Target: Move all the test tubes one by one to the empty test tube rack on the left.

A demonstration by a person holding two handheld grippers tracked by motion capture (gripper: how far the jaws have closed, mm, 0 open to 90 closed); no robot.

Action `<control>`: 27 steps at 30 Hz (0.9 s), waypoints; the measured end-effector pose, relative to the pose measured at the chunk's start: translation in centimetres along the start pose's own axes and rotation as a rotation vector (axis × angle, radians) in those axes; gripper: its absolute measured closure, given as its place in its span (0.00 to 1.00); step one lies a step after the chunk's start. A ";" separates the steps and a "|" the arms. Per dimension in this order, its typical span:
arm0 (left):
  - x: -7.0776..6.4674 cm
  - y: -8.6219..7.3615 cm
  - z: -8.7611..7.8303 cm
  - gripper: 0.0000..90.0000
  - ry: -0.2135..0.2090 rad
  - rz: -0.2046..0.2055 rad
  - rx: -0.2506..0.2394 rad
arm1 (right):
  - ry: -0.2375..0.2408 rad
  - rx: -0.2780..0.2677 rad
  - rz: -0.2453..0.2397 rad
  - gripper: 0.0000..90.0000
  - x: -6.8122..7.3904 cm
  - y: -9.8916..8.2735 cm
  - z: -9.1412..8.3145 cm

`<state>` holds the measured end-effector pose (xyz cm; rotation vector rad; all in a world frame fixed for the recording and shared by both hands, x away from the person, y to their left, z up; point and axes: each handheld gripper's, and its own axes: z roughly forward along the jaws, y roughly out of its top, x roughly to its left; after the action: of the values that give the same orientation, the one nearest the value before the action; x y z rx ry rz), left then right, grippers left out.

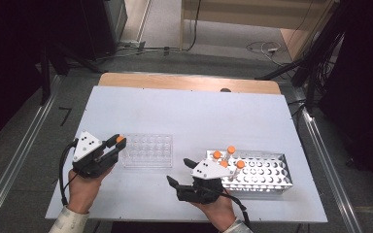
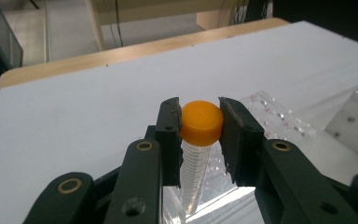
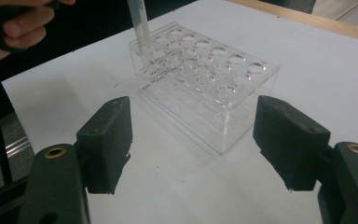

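Note:
My left gripper is shut on the orange cap of a clear graduated tube, which hangs upright between the jaws. Its lower end dips into a hole at the left end of the clear acrylic rack. My right gripper stands open with nothing between its jaws, just left of the metal rack and facing the clear acrylic rack. Several orange-capped tubes stand in the metal rack's left end.
The racks sit on a white board laid over a wooden table. The board's near edge lies close under both hands. Metal rails run along the floor at both sides.

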<state>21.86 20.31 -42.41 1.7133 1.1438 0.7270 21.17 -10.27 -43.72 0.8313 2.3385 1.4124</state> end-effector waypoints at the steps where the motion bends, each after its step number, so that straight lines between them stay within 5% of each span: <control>1: -0.1 -0.2 0.1 0.78 0.007 0.008 0.008 | 0.000 0.000 0.006 0.30 0.0 0.0 -0.1; 9: -0.2 -1.0 0.6 0.76 0.015 0.018 0.036 | -0.003 0.001 0.004 0.30 -0.1 -0.2 -0.3; 18: -0.1 -1.0 0.4 0.36 0.011 -0.007 0.028 | -0.009 -0.006 0.013 0.30 -0.4 -0.4 -1.0; 27: -0.2 -1.4 -0.6 0.20 0.042 -0.066 -0.022 | -0.017 -0.039 0.015 0.31 -0.7 -1.4 -4.8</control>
<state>20.79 20.56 -43.50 1.6416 1.2111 0.7350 18.83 -14.60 -42.65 0.8482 2.2888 1.4464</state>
